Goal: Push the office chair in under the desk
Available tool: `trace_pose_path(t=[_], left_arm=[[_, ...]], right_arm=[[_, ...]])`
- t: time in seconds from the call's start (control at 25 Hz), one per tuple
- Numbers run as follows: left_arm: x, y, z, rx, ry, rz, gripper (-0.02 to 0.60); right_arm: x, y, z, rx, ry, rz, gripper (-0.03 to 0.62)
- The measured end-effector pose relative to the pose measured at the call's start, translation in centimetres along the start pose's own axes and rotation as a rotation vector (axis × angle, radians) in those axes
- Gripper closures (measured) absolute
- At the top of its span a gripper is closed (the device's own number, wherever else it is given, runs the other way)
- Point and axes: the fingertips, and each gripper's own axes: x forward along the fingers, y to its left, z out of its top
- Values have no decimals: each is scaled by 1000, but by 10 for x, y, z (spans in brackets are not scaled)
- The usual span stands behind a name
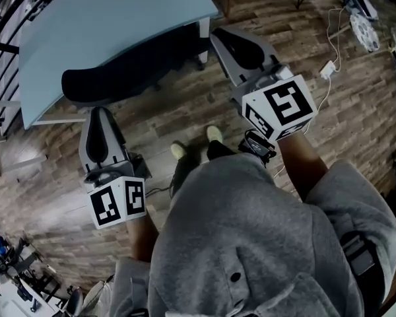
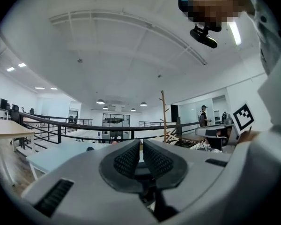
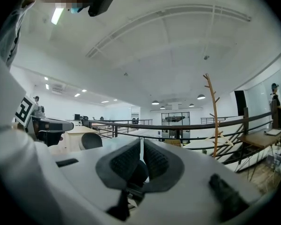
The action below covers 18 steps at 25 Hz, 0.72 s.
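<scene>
Wooden floor (image 1: 185, 114) surrounds the bench (image 1: 105, 25). Left tool (image 1: 99, 111) and right tool (image 1: 219, 37) are closed, empty. An off-centre push may swivel the office chair (image 1: 112, 81).

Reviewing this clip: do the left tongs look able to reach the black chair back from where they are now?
Probably yes. The left tongs are shut and empty, and they point at the chair back, which sits just ahead of their tips. Nothing shows between the two.

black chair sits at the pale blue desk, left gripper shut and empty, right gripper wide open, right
Not quite: the right gripper is shut too, nothing between its jaws, as the right gripper view shows. The rest holds.
</scene>
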Motion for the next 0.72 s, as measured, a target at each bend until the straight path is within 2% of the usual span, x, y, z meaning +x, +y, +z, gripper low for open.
trace_pose_path(t=[0.16, 0.36, 0.6, 0.72], left_arm=[[-19, -11, 4, 5, 1, 20, 546], [-52, -7, 2, 25, 2, 7, 546], [-140, 9, -9, 34, 22, 26, 547], [-190, 14, -16, 21, 25, 40, 546]], right_arm=[[-21, 12, -2, -6, 15, 16, 557], [-45, 51, -8, -11, 28, 13, 557], [-91, 121, -11, -30, 49, 11, 557], [-125, 153, -9, -80, 59, 22, 557]])
